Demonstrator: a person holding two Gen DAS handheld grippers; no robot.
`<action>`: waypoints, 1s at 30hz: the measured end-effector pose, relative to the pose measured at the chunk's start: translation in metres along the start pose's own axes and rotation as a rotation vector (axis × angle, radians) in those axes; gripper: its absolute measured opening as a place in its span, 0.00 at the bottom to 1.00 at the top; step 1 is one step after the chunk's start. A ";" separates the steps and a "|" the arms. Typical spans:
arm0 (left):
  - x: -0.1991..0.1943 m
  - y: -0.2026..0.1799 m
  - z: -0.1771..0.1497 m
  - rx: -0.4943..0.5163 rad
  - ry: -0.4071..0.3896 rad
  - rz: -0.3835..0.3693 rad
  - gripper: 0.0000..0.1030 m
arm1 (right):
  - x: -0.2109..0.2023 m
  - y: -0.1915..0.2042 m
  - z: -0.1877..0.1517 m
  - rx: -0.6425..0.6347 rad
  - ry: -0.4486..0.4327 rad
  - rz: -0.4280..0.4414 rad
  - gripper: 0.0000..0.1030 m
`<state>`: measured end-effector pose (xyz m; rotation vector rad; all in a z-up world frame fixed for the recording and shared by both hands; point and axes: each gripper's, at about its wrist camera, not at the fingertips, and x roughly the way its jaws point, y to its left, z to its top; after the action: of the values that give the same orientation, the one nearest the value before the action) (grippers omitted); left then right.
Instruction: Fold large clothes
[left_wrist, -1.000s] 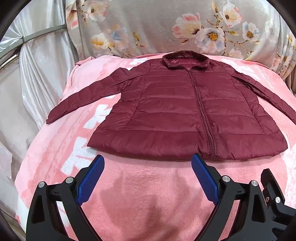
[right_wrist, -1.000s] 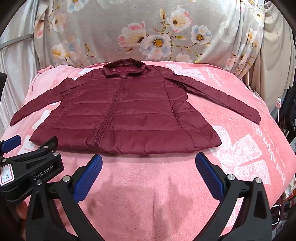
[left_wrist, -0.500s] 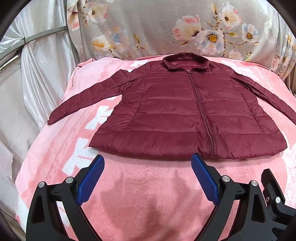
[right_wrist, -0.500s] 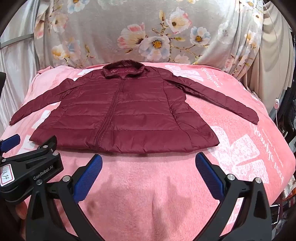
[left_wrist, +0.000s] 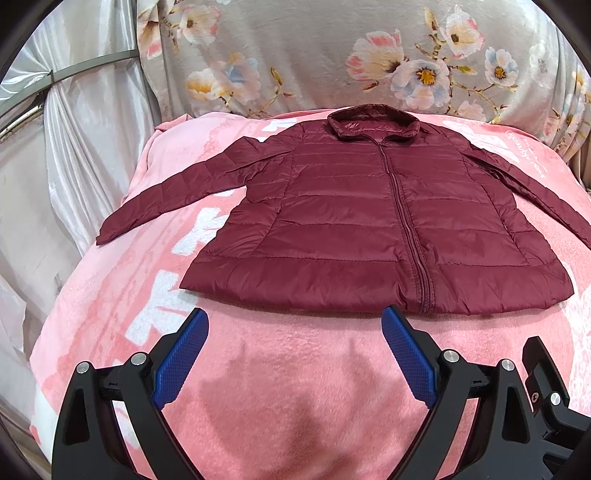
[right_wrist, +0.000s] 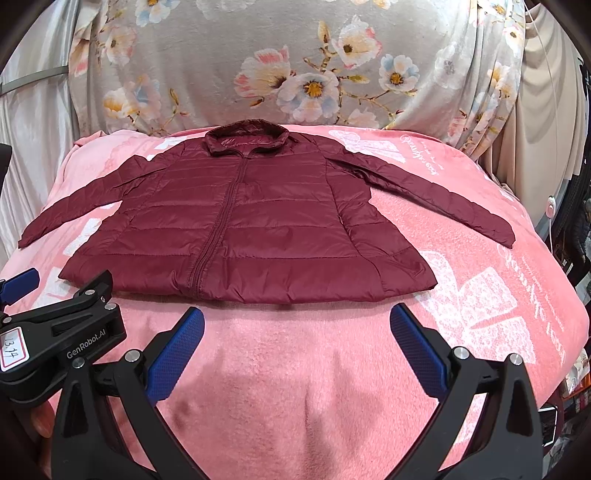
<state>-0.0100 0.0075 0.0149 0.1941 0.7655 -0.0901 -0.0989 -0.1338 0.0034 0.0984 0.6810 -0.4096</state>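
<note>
Maroon jacket (left_wrist: 369, 225) lies flat, zipped, sleeves out, on the pink blanket (left_wrist: 295, 369). Left gripper (left_wrist: 295, 317) and right gripper (right_wrist: 295, 317) hover short of the hem, jaws spread, empty. Best bet: pinch 1 sleeve cuff cleanly, fold across.

Pink blanket (left_wrist: 280, 369) with white print, floral sheet (right_wrist: 295, 62) behind, pale satin curtain (left_wrist: 81, 122) alongside.

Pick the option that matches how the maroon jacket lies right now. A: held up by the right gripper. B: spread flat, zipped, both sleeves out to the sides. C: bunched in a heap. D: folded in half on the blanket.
B: the jacket lies flat on the pink blanket, zipper closed, both sleeves spread outward; both grippers' jaws are open and empty.
</note>
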 end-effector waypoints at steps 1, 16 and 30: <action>-0.001 0.001 0.000 -0.001 0.000 -0.001 0.89 | 0.001 0.000 0.000 0.001 0.000 0.000 0.95; 0.005 -0.002 -0.003 0.005 -0.003 0.000 0.89 | 0.000 0.001 -0.001 -0.001 -0.002 -0.004 0.95; 0.004 -0.001 -0.004 0.003 -0.002 -0.001 0.89 | 0.000 0.001 -0.001 0.001 -0.003 -0.004 0.95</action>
<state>-0.0098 0.0074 0.0089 0.1963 0.7633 -0.0925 -0.0992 -0.1332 0.0020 0.0973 0.6778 -0.4134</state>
